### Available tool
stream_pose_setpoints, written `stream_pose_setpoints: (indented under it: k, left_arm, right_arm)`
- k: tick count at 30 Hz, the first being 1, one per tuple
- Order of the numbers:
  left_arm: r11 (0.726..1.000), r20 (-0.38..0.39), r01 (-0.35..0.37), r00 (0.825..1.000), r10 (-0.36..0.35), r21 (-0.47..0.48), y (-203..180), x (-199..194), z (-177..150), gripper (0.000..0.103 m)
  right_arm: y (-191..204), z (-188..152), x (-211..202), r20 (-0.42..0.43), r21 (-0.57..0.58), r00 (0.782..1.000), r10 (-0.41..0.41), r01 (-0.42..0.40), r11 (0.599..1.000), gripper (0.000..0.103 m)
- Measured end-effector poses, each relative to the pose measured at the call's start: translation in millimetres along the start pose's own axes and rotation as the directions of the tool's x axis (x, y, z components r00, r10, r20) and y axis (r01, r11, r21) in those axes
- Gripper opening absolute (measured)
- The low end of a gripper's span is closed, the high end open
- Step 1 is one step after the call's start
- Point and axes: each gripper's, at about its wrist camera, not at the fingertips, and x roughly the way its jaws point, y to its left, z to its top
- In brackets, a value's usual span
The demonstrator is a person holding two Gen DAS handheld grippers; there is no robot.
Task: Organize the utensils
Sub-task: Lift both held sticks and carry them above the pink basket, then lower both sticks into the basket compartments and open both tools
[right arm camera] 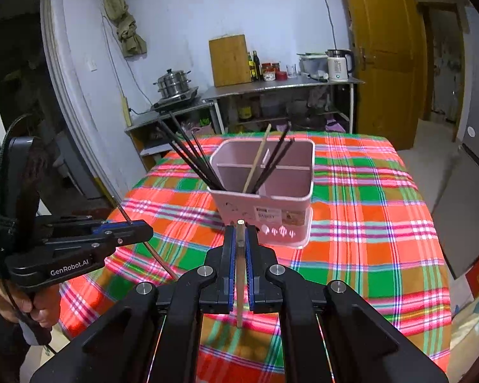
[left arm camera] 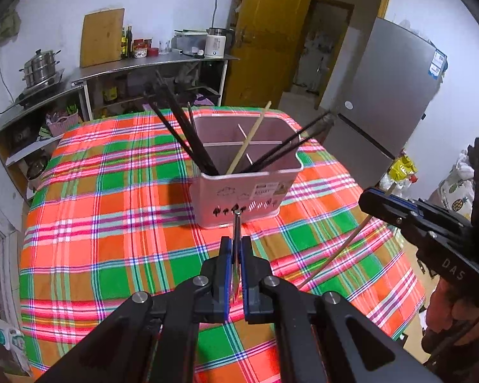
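A pink utensil holder [left arm camera: 246, 172] with inner dividers stands on the plaid-covered surface [left arm camera: 111, 210], holding black chopsticks [left arm camera: 188, 137] leaning toward 11 o'clock, more black ones toward 2 o'clock, and one pale wooden chopstick [left arm camera: 249, 140]. The left wrist view shows the left gripper [left arm camera: 236, 249] with jaws narrow, clamping a dark metal chopstick [left arm camera: 237, 226], and the right gripper at 3 o'clock. Only the right wrist view shows the right gripper [right arm camera: 239, 239] pinching a light wooden chopstick [right arm camera: 239, 271].

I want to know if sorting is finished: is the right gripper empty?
No, the right gripper is shut on a wooden chopstick clamped between its blue fingers, short of the pink holder.
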Motion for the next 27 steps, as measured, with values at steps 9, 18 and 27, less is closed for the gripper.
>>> stream_pose_setpoints:
  k: [9, 18, 27]
  left_arm:
    - [1.000, 0.074, 0.008, 0.997, -0.006, -0.019, 4.8, -21.8, 49.3, 0.005]
    - [0.998, 0.173, 0.015, 0.985, -0.005, -0.056, 13.9, -37.6, 108.7, 0.005]
    - [0.997, 0.196, 0.016, 0.981, -0.001, -0.078, 21.7, -13.9, 137.8, 0.005]
  right_arm:
    - [9.6, 34.8, -4.4, 0.087, -0.025, 0.996, 0.012, -0.010, 1.000, 0.005]
    - [11.7, 85.6, -8.5, 0.198, -0.018, 0.980, 0.004, 0.000, 1.000, 0.005]
    - [8.4, 111.1, 9.8, 0.255, -0.008, 0.967, -0.025, 0.028, 1.000, 0.005]
